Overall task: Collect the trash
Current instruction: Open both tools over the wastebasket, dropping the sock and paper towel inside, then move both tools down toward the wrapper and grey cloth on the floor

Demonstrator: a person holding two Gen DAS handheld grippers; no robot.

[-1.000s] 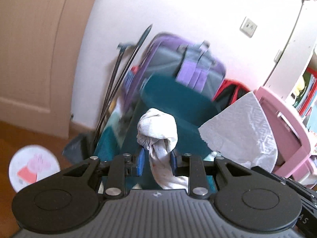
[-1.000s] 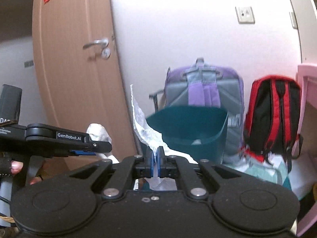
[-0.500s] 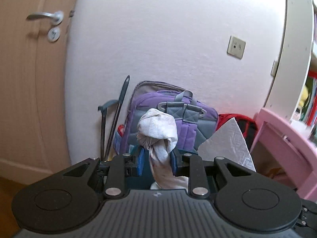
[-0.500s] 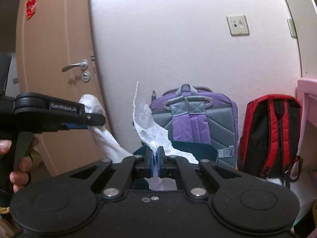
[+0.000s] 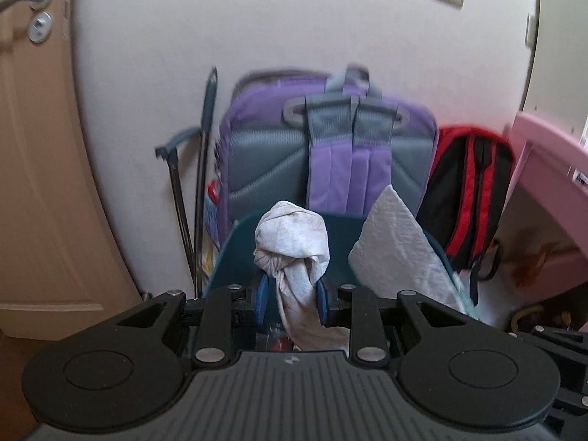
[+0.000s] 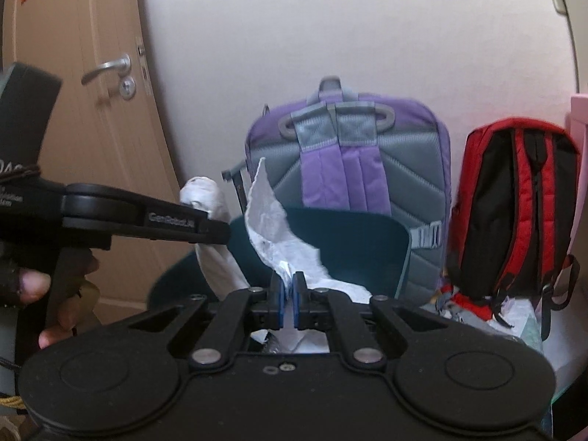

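Jaws of left gripper [image 5: 290,299] pinching crumpled tissue [image 5: 292,246], right gripper [image 6: 289,303] clamped on paper towel [image 6: 273,224] (flat sheet) — both before teal bin [image 6: 364,242].

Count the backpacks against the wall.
2. The purple and grey backpack stands behind the teal bin; the red and black backpack stands to its right. Others may be hidden.

Teal bin [image 5: 235,257], purple-grey backpack [image 5: 330,147], red-black backpack [image 5: 474,183].
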